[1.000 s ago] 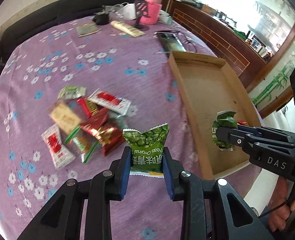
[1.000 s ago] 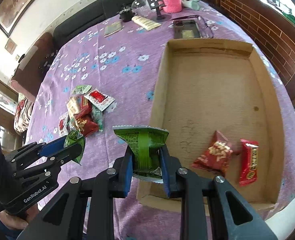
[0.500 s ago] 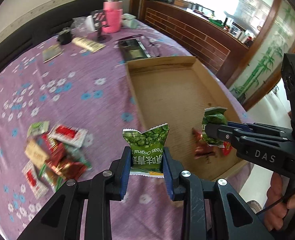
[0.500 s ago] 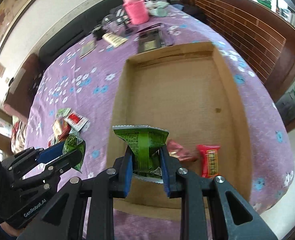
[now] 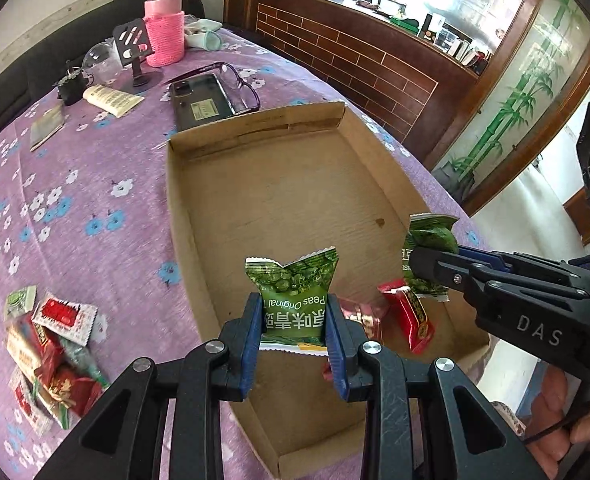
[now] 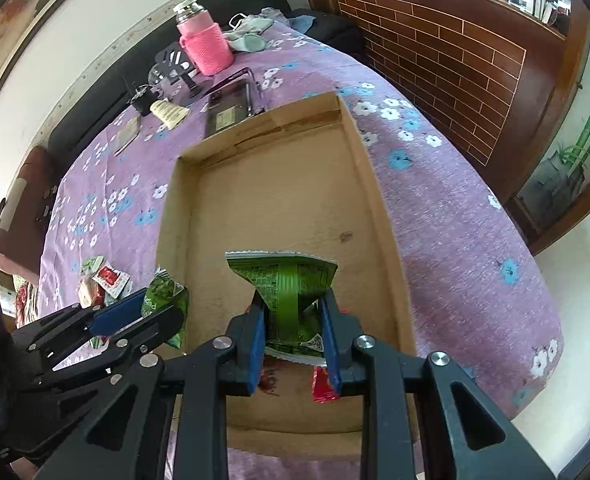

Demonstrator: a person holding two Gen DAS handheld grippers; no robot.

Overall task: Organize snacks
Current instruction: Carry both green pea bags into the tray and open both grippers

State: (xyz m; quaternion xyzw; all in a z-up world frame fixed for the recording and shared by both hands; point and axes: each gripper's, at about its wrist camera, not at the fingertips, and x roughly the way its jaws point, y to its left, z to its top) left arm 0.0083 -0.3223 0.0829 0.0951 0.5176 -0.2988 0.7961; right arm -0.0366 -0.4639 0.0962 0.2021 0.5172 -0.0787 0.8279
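Left wrist view: left tool point(image 5: 294, 322) clamped on green pea packet point(image 5: 293, 294), above cardboard tray point(image 5: 279, 188).
Right wrist view: right tool point(image 6: 295, 334) clamped on second green packet point(image 6: 285, 284).

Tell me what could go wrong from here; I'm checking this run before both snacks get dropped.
1. Both tongs hold green pea packets over the box's near end: the left tongs and right tongs sit close together and could bump.
2. The left packet hangs near the box's left wall; released there, it might catch the wall or land on the tablecloth.
3. The right packet is above the red snacks, so it may land on top of them.
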